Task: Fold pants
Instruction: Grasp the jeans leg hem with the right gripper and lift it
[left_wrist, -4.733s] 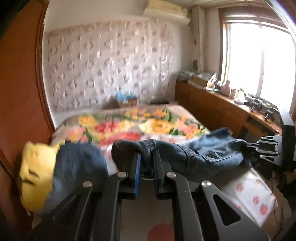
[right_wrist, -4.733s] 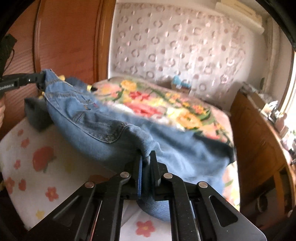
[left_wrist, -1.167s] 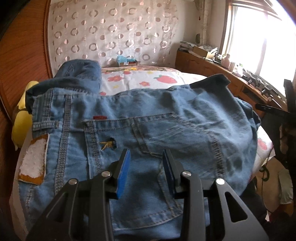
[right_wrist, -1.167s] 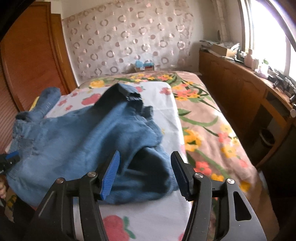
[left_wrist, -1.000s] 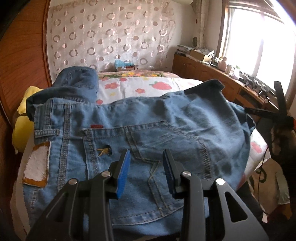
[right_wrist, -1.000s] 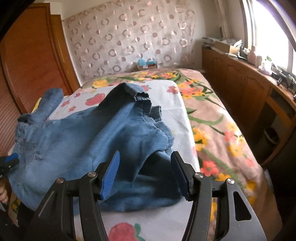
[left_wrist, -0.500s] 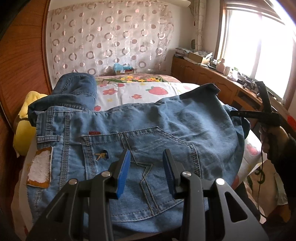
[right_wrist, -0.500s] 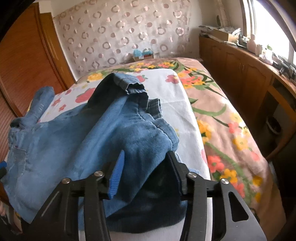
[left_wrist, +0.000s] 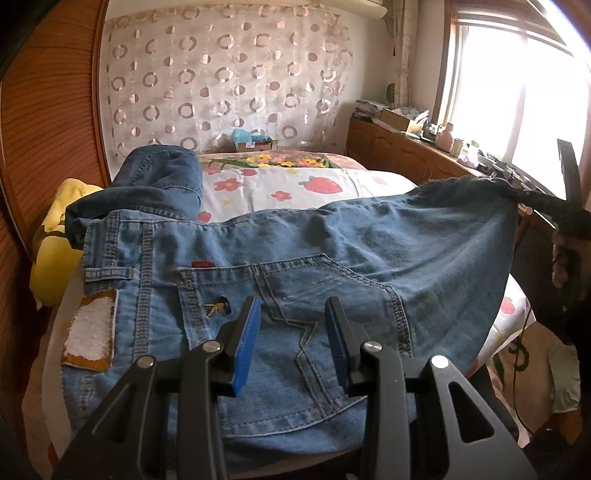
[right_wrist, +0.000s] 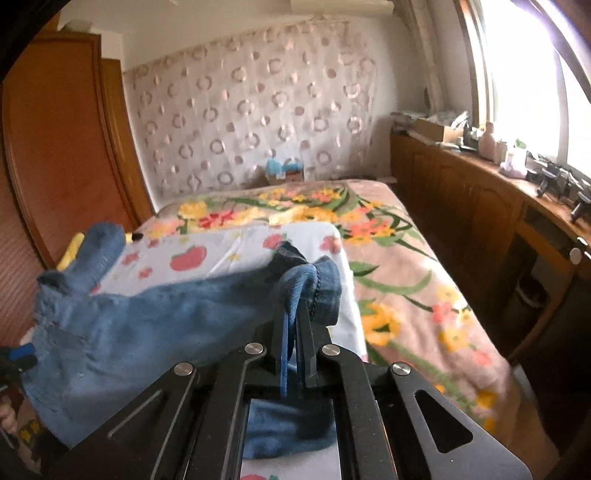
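At bottom centre of the right wrist view, the right hand-held gripper (right_wrist: 293, 325) is clamped on a bunched denim hem of the jeans (right_wrist: 147, 325), its jaws pressed together with a thin fold of cloth between them. Low in the left wrist view, the left hand-held gripper (left_wrist: 293, 339) stands with its blue pads (left_wrist: 245, 345) apart, hovering just above the seat of the jeans and gripping nothing.

One pair of jeans lies spread across the strawberry sheet (left_wrist: 295, 188) on the bed (right_wrist: 406, 280), filling the middle of the left view, back pocket up, with one leg heaped at upper left beside a yellow cushion (left_wrist: 55, 236).

I would judge this denim heavy and limp: it should drape and sag from any single grip, though its seams and waistband look stiff. Nothing fragile, hardly slippery. Best holds seem the thick hems, the waistband or the belt loop (left_wrist: 107, 274) at left, since flat panels would only pucker.

Count: one pair of jeans, two hand-held grippers, one visible back pocket, one white patch (left_wrist: 90, 328).
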